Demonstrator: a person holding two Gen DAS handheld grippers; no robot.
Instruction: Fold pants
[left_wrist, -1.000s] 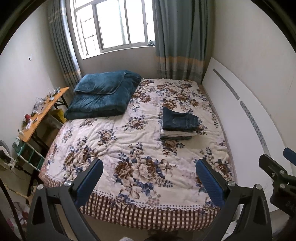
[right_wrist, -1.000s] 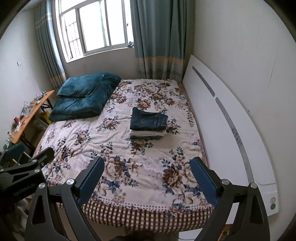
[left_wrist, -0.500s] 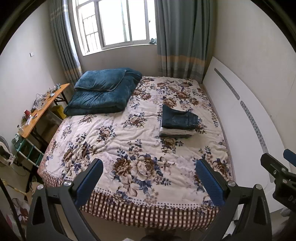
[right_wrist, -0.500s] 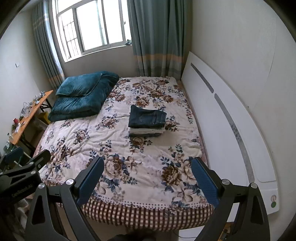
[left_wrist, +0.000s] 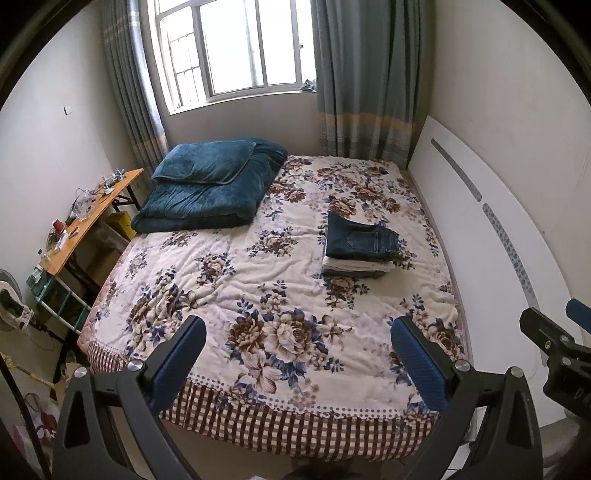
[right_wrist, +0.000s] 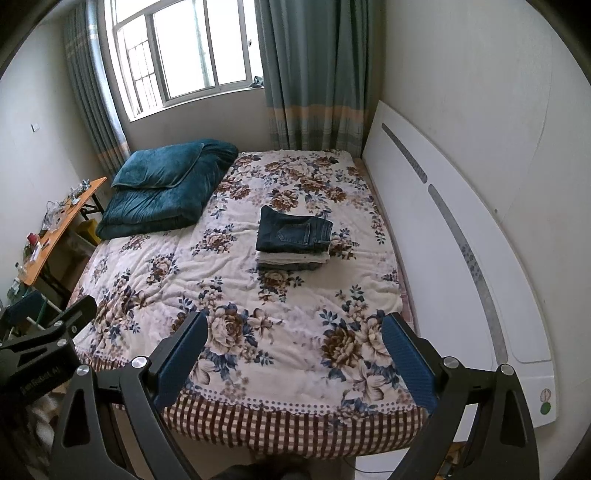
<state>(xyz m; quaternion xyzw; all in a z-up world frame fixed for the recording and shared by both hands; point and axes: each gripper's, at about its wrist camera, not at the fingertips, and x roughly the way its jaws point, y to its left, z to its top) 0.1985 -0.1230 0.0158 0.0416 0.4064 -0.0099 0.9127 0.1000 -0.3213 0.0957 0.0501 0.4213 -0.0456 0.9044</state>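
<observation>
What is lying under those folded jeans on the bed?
Under the folded jeans sits a pale folded garment, with a greyish layer below it, all on the floral bedspread. Only their edges show; what they are is hidden.

One stack of folded pants (left_wrist: 360, 245), one teal quilt (left_wrist: 210, 188), one bed (left_wrist: 258, 413), two tongs.

A home bedroom: floral-covered bed (left_wrist: 258, 280), curtained window (left_wrist: 236, 48), folded duvet (left_wrist: 210, 184).
</observation>
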